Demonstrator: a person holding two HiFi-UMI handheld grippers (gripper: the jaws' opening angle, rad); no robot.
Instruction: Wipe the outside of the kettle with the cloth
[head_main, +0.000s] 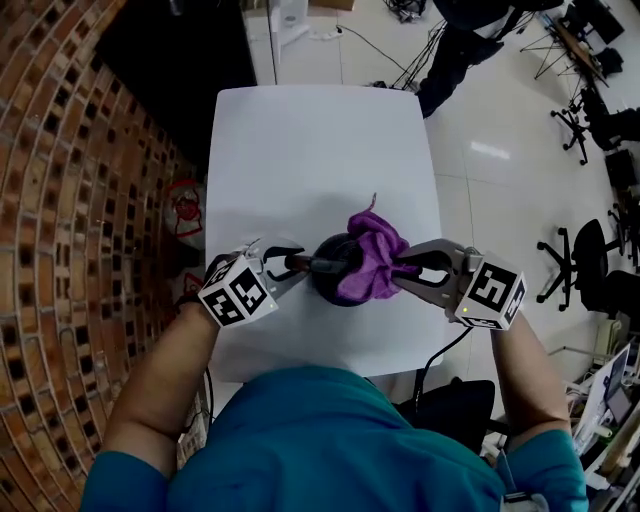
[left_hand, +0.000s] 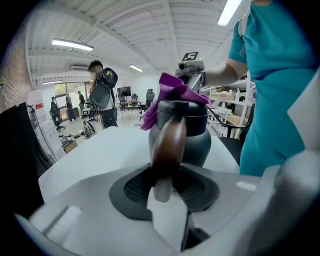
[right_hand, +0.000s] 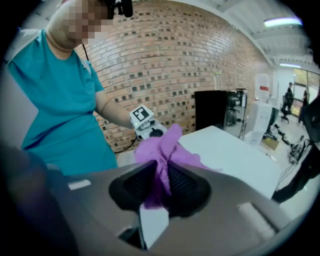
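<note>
Left gripper (head_main: 293, 263): closed on the kettle's brown handle (left_hand: 167, 142), which sits between my pads.
Right gripper (head_main: 405, 270): clamped on a bunched fold of the purple cloth (right_hand: 161, 160).
Kettle (head_main: 335, 272): upright on the white table (head_main: 300, 150), in its 6 o'clock half, with the handle pointing to 9 o'clock.
Cloth position: draped over the kettle's top and its 3 o'clock flank; loose ends stick up toward 12 o'clock.
Risk, tipping: I hold the kettle only by the handle's end, so a hard push from 3 o'clock could rock or spin it.
Risk, lost cloth: only a narrow fold is pinched, and dragging it across the body may pull it free.
Risk, scraping: with so little cloth ahead of the jaws, my fingertips could meet the kettle wall instead.
Risk, missed areas: the 9 o'clock side by the handle looks hard to reach without the two grippers colliding.
</note>
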